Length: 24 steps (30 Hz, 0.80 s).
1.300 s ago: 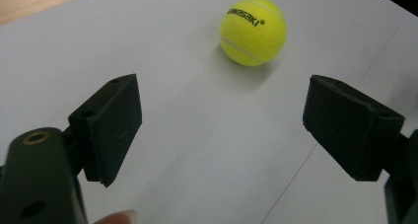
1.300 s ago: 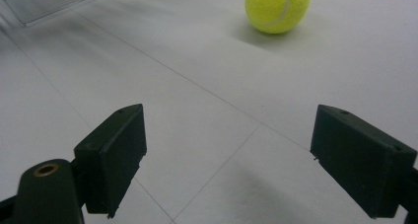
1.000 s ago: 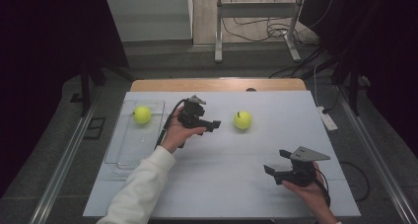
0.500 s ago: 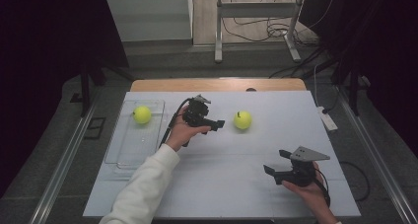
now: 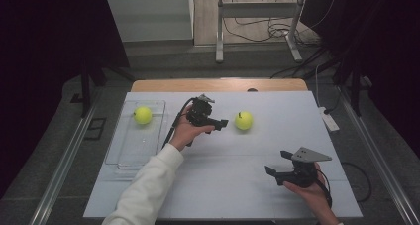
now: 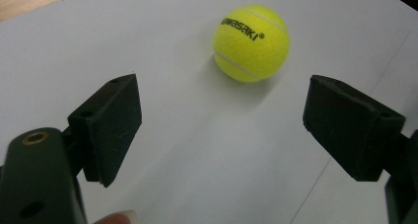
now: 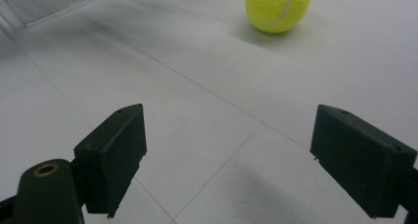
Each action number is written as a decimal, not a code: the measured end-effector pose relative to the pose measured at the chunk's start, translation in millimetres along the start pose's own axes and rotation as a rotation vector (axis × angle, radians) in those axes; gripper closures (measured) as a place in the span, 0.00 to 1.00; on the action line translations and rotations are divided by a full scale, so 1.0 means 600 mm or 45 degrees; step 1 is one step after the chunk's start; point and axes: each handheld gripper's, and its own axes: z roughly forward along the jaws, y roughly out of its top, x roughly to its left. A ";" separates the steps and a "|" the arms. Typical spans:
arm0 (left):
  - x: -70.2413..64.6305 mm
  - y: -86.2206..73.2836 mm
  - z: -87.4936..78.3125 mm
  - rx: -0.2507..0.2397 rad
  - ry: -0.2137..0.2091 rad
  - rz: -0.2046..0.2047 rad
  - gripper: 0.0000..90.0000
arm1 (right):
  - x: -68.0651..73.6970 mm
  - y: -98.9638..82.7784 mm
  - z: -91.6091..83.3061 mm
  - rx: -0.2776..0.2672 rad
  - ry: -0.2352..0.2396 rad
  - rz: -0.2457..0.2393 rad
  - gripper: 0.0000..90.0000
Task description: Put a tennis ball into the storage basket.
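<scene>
Left gripper (image 5: 221,124) is hovering with its jaws spread wide and holding nothing, pointing at the tennis ball (image 5: 243,120) that is lying on the white table (image 5: 223,185) just beyond its tips. Closing off-centre is likely to nudge the ball into rolling away, while the right gripper (image 5: 277,164), equally wide and holding nothing, is sitting well apart.

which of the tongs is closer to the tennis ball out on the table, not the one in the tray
Left. The left tongs point at the tennis ball from just beside it, jaws open, not touching. The right tongs sit well nearer the person's edge of the table, also open.
</scene>
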 end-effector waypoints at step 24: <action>-0.012 0.019 0.046 0.025 -0.021 0.009 0.18 | 0.002 0.000 -0.001 0.005 -0.001 -0.001 0.16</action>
